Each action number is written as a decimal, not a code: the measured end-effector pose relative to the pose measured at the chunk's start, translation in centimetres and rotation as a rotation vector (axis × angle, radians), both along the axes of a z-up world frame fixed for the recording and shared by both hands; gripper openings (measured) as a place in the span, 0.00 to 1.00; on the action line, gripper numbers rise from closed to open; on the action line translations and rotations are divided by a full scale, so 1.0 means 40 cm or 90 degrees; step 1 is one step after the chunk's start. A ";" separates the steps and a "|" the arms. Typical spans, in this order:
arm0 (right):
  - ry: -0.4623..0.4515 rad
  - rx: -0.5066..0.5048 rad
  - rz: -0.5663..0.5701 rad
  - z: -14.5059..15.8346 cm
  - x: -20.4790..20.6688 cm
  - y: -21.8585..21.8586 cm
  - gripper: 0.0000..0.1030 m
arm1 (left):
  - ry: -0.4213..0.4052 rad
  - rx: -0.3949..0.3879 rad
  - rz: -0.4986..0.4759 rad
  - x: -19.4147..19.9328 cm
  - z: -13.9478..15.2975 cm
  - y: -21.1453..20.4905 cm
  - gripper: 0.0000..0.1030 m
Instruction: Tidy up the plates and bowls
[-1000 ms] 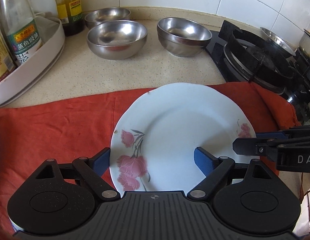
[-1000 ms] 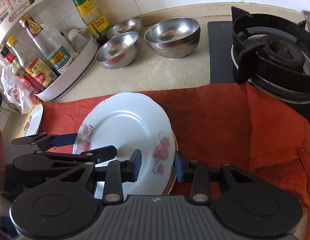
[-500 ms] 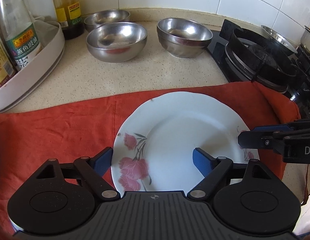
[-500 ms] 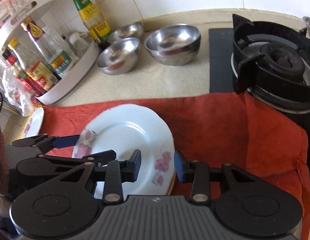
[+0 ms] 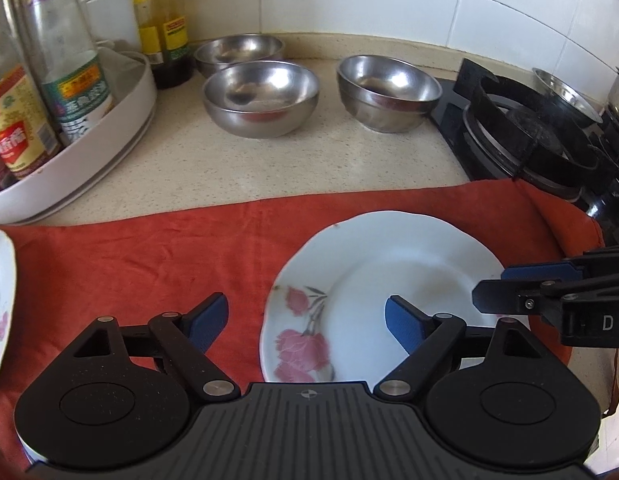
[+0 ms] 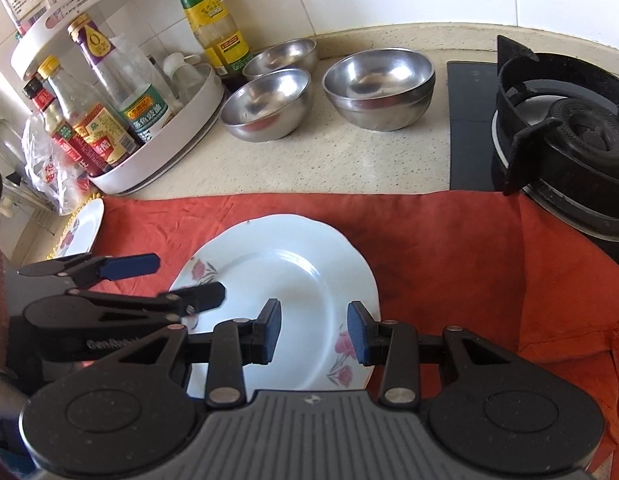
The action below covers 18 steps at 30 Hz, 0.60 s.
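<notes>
Plate [image 5: 393, 280], white with pink flowers, lies flat on a red cloth [image 5: 157, 264], in front of three steel bowls [image 5: 261, 96] on the counter behind the cloth. Left gripper [image 5: 307, 320] hovers over the plate's near rim, jaws wide apart, empty. Right gripper [image 6: 313, 330] hovers above the plate too, jaws partly apart, gripping nothing. Likely stiff, glossy, slippery and breakable; best pinched at the thin rim.

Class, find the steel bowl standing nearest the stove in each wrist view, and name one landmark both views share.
Left wrist view: the steel bowl sits upper centre-right, left of the stove.
Right wrist view: the steel bowl sits upper centre, left of the stove.
Shared landmark: the flowered white plate on the red cloth.
</notes>
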State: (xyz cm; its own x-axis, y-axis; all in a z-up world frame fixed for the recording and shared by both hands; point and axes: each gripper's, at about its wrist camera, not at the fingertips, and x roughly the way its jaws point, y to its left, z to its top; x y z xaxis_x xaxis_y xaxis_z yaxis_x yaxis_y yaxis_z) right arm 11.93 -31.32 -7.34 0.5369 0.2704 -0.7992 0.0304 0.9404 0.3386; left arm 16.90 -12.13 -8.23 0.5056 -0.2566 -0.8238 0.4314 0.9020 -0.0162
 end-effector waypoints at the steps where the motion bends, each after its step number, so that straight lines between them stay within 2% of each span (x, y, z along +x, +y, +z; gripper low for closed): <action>1: 0.002 -0.001 0.003 -0.002 0.001 0.003 0.38 | -0.002 -0.001 0.008 0.001 0.001 0.009 0.87; 11: -0.001 0.007 0.023 0.001 0.026 0.048 0.38 | -0.007 0.004 0.037 0.007 0.012 0.072 0.87; 18: -0.007 0.006 0.064 0.008 0.063 0.115 0.38 | -0.005 0.003 0.071 0.012 0.015 0.137 0.88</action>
State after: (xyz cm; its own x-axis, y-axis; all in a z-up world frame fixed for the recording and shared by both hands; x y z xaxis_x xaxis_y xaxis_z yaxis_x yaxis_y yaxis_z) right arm 14.44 -26.74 -7.04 0.5149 0.3305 -0.7910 -0.0678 0.9355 0.3467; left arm 17.39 -6.64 -7.64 0.5372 -0.1949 -0.8207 0.3285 0.9445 -0.0092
